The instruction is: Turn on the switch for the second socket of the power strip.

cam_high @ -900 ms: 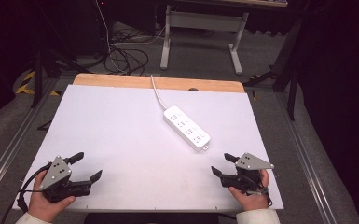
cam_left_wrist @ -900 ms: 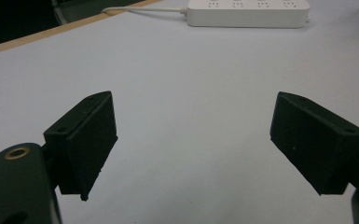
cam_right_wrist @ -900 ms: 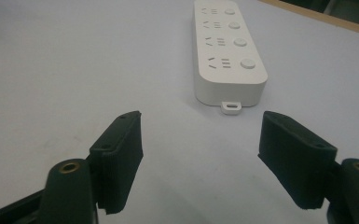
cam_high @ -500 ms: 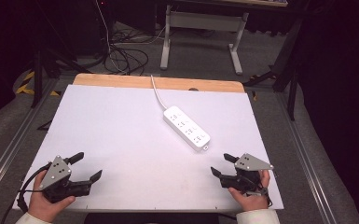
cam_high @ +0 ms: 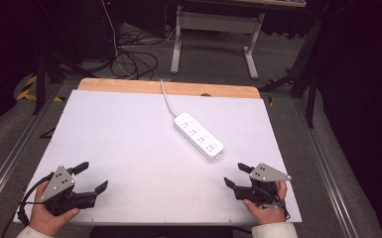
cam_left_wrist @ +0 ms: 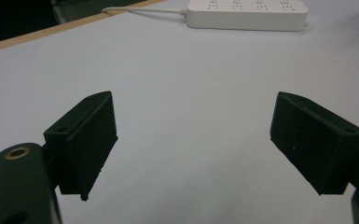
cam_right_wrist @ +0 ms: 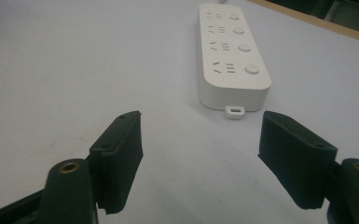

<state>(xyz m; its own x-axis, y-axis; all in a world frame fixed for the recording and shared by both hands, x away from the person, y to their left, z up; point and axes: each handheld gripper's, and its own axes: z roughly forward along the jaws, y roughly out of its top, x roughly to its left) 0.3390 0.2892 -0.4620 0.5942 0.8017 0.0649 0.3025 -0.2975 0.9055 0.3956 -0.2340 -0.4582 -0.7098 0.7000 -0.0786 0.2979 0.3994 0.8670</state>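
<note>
1. White table [cam_high: 129, 148] with a wooden strip along its far edge carries a white power strip [cam_high: 198, 136], lying at a slant right of centre; its cord [cam_high: 167, 101] runs off over the far edge.
2. Left claw [cam_high: 90, 177] sits at the near left corner, held in a hand [cam_high: 47, 218], jaws spread wide with nothing between them, just above the table.
3. Right claw [cam_high: 237, 176] sits at the near right corner, also held in a hand [cam_high: 264, 210], jaws released and empty.
4. Right gripper view: the strip's near end with its small tab [cam_right_wrist: 235, 111] lies just beyond the jaws, apart from them.
5. Left gripper view: the strip [cam_left_wrist: 247, 14] lies well apart, at the far side.
</note>
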